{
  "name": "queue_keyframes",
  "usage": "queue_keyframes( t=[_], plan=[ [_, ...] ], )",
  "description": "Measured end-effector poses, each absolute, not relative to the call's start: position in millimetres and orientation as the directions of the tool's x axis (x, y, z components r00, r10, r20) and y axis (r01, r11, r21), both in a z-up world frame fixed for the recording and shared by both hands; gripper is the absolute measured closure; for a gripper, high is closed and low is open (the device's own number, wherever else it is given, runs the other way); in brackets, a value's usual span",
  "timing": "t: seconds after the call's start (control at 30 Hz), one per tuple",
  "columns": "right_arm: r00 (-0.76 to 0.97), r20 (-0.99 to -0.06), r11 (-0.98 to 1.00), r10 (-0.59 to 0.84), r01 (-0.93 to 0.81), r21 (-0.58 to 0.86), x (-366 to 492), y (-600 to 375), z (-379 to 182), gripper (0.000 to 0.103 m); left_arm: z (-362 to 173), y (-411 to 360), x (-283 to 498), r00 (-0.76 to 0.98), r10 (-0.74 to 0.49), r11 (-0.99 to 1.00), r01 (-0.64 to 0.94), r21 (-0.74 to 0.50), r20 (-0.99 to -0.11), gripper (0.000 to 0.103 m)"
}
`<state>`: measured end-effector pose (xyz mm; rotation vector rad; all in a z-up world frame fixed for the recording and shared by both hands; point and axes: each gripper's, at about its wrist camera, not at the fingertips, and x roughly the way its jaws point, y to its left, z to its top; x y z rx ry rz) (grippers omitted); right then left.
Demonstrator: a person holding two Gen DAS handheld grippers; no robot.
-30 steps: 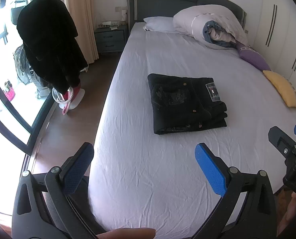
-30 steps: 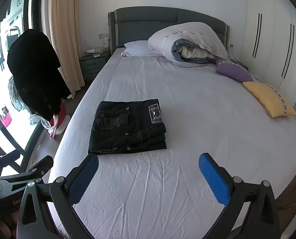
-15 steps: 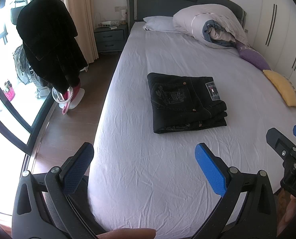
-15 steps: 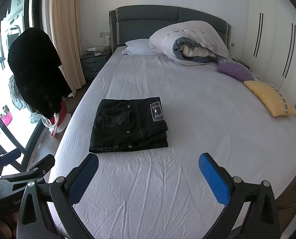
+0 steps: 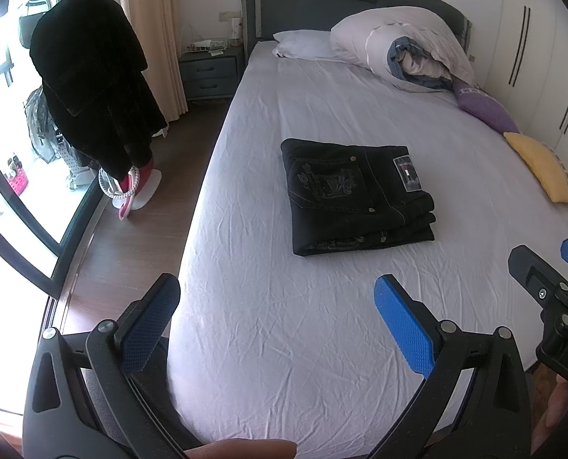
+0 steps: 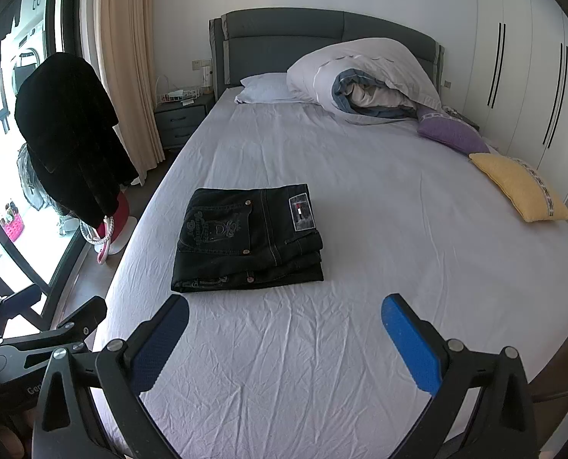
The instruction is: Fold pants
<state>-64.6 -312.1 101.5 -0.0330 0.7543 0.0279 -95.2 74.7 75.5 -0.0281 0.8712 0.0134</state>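
Black pants (image 5: 354,195) lie folded into a compact stack on the pale bed sheet (image 5: 322,325), back pocket and label facing up. They also show in the right wrist view (image 6: 247,239). My left gripper (image 5: 276,306) is open and empty, held back near the foot of the bed, well short of the pants. My right gripper (image 6: 284,325) is open and empty, also short of the pants. The right gripper's fingers (image 5: 540,279) show at the right edge of the left wrist view.
A rolled duvet (image 6: 364,80), a white pillow (image 6: 265,88), a purple cushion (image 6: 450,132) and a yellow cushion (image 6: 519,187) lie at the bed's head and right side. A black coat (image 5: 93,88) hangs left on a stand. A nightstand (image 5: 209,72) stands beside the headboard.
Both grippers have drawn back and risen slightly from the bed; the pants lie unmoved. Both stay open.
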Motion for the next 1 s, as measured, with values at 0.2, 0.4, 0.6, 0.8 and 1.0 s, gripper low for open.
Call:
queue_keyframes(
  t=[0.2,0.4,0.6,0.8,1.0],
  plan=[
    [0.728,-0.686,0.999,0.014,-0.038,-0.020,-64.0,-312.7,102.0,0.000,74.0,74.5,-94.8,0.643,0.000,1.000,-0.024,-0.020,-0.766,0.000],
    [0.727,-0.686,0.999,0.014,-0.038,-0.019,-64.2,-312.8,102.6,0.000,74.2,74.4,-95.1,0.643,0.000,1.000,-0.023,-0.019,-0.766,0.000],
    [0.726,-0.687,0.999,0.015,-0.039,-0.020,-66.0,-312.4,102.0,0.000,73.9,74.4,-95.3,0.643,-0.001,1.000,-0.023,-0.020,-0.766,0.000],
    [0.726,-0.688,0.999,0.015,-0.039,-0.019,-65.3,-313.4,103.0,0.000,73.7,74.6,-95.2,0.642,-0.001,1.000,-0.021,-0.019,-0.766,0.000],
    [0.725,-0.689,0.999,0.017,-0.040,-0.018,-66.9,-313.4,102.0,0.000,69.9,74.1,-94.6,0.640,-0.005,1.000,-0.018,-0.021,-0.769,0.000]
  ],
)
